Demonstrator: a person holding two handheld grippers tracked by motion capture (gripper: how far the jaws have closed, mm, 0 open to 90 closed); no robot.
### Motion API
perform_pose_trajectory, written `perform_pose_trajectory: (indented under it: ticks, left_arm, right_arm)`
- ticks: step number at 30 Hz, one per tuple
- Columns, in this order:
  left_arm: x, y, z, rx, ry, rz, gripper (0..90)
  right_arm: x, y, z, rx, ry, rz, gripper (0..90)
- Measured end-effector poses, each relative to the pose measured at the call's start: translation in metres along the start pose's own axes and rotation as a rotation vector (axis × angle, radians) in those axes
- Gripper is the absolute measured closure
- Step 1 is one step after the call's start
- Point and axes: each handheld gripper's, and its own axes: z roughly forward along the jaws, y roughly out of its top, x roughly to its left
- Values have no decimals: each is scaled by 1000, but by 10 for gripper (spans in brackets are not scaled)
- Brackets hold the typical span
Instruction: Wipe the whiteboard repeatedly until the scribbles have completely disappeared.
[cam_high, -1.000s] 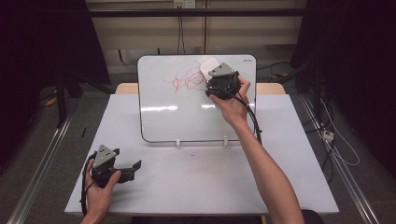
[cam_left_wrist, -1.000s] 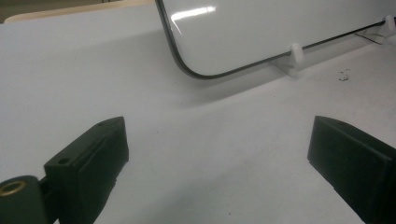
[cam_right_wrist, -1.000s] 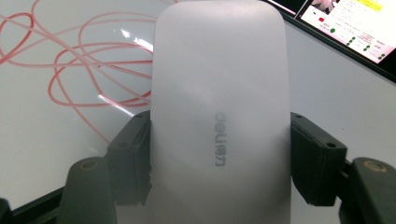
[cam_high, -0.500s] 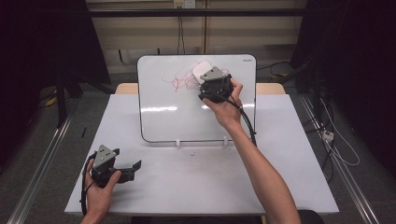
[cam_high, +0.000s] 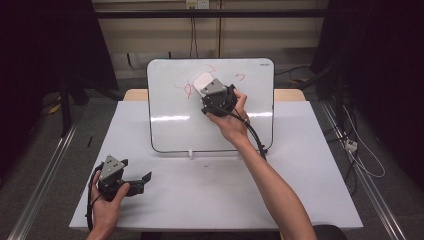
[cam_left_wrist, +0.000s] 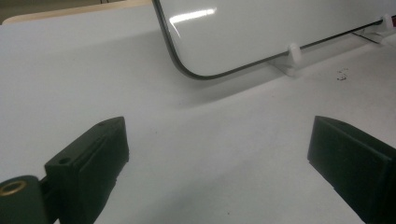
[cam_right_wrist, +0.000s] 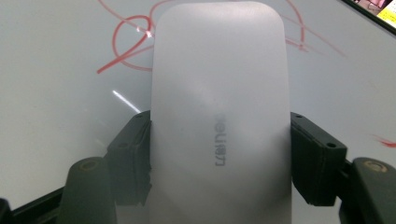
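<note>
A whiteboard (cam_high: 170, 105) stands tilted on clips at the back of the table, with red scribbles (cam_high: 182, 89) near its top. My right gripper (cam_high: 207, 90) is shut on a white eraser (cam_high: 201, 82), which lies flat against the board over the red marks. In the right gripper view the eraser (cam_right_wrist: 219, 116) sits clamped between the two black jaws, with red lines (cam_right_wrist: 123, 46) to its left and upper right. My left gripper (cam_high: 142, 178) rests on the table at the front left, open, with nothing between its jaws (cam_left_wrist: 215, 154).
The white table (cam_high: 300, 165) has bare room in front of and beside the board. The board's lower corner (cam_left_wrist: 187, 72) and a white clip (cam_left_wrist: 293, 50) are ahead of the left gripper. Dark curtains and cables surround the table.
My right gripper has slid the eraser leftward and slightly down across the top of the board, over the red scribbles. The left gripper has stayed put.
</note>
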Motion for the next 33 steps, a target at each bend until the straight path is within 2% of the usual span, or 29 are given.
perform_pose_trajectory:
  ticks: [7, 19, 33]
  left_arm:
    - [-1, 0, -1, -2, 2, -5, 52]
    - [0, 0, 0, -2, -1, 0, 52]
    - [0, 0, -1, -3, 2, -5, 52]
  right_arm:
    - [23, 5, 4, -3, 30, -47, 315]
    - [33, 7, 5, 1, 34, -70, 315]
    - [64, 9, 7, 5, 76, -147, 314]
